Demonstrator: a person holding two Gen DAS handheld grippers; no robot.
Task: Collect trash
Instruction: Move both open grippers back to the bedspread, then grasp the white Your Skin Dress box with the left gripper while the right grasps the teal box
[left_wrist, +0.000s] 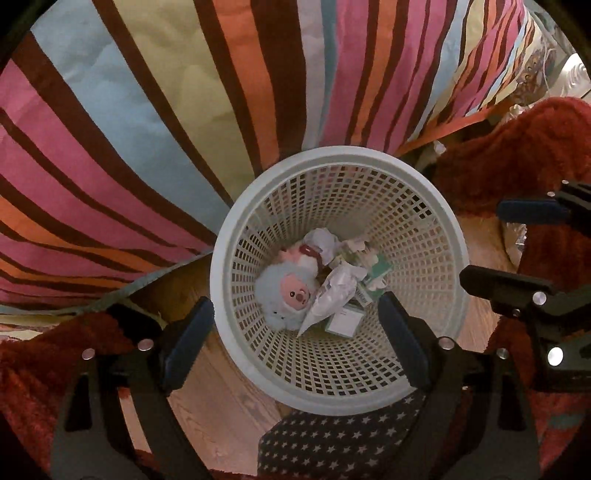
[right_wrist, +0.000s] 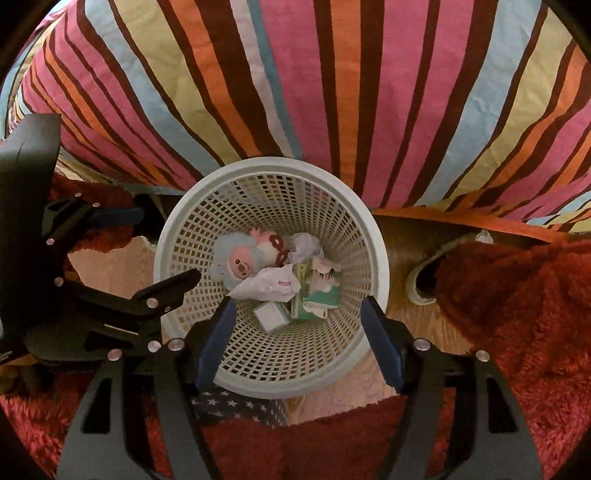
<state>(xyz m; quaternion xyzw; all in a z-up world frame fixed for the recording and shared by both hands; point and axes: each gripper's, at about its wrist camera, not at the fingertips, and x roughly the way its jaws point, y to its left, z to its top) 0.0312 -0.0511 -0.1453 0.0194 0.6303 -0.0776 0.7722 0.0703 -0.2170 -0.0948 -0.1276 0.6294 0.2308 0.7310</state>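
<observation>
Both grippers point down into a white basket (left_wrist: 338, 158) with holes all over its sides. The basket stands on a wood floor (left_wrist: 218, 398), right beside a bed with a striped cover (left_wrist: 147, 129) in pink, blue, orange, yellow and brown. A fuzzy red rug (right_wrist: 517, 314) lies around it.

The trash is at the bottom of the basket. There is a blue fluffy toy (left_wrist: 284, 295) with a pink face, a crumpled white bag (left_wrist: 332, 291), a small white box (left_wrist: 345, 321), a green and white carton (right_wrist: 319, 291) and some scrunched paper (left_wrist: 325, 240).

The left gripper (left_wrist: 295, 347) hangs over the basket with its blue-padded fingers (left_wrist: 190, 343) wide apart and nothing between them. The right gripper (right_wrist: 299, 339) also hangs over the basket, its fingers (right_wrist: 380, 339) apart, not as wide, and holding nothing. Each gripper shows at the edge of the other's view.

A dark cloth with white stars (left_wrist: 332, 439) sits just below the basket.
</observation>
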